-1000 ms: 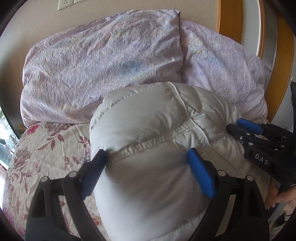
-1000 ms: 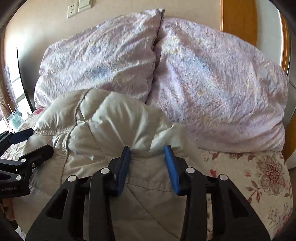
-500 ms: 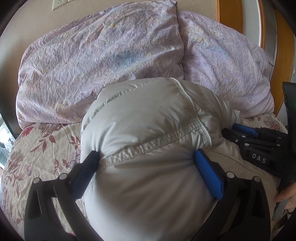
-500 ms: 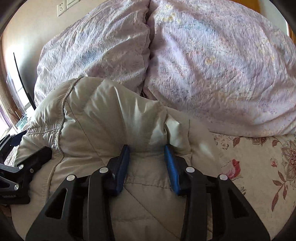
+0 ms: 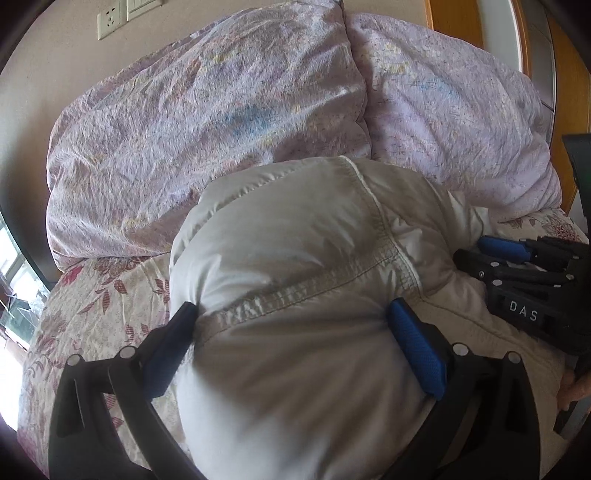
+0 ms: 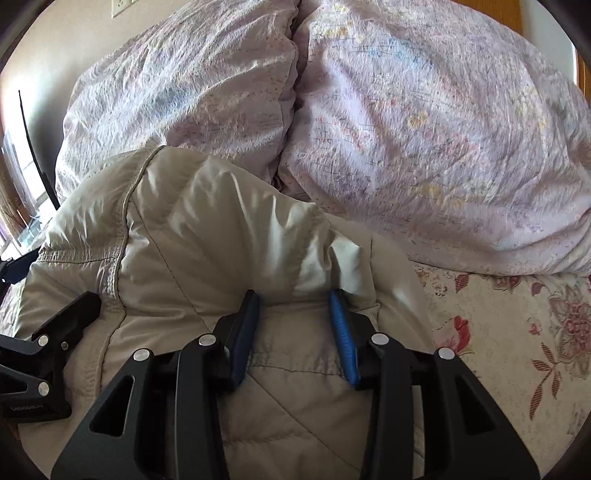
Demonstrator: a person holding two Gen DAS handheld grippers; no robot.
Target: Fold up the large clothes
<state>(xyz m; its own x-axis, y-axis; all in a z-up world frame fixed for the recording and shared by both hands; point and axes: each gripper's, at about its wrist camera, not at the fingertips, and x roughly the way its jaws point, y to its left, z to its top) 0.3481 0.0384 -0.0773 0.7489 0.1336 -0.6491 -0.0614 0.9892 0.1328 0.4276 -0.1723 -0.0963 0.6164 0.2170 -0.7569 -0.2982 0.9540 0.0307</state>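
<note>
Nearest to us, our left tongs (image 5: 291, 325) are spread as wide as they go around a thick roll of the jacket (image 5: 295, 280), a pale puffy down garment. They have just been opening, with that bulge between the blue pads (image 5: 417, 350). The pads sit against its sides along a stitched seam, but we judge this as a loose cradle, not a pinch, since the filling swells freely past them.

Our right tongs (image 6: 293, 325) are partly closed and pinch a fold of the jacket; the cloth puckers and fans upward from between the pads (image 6: 341, 332). This grip seems to be what keeps the folded edge from springing open, as down cloth tends to do.

Each tool shows at the edge of the other's view, so the two hold the same bundle side by side, close together. A bit of the person's hand (image 5: 570, 387) shows at the right edge of the left view.

The jacket lies bunched on the bed (image 6: 517, 332), on a flowered cream cover, likely set there for a broad soft place to fold.

Beyond it, touching its far edge, two lilac pillows (image 6: 424, 129) lean side by side against a beige wall with an outlet (image 5: 109, 20).
</note>
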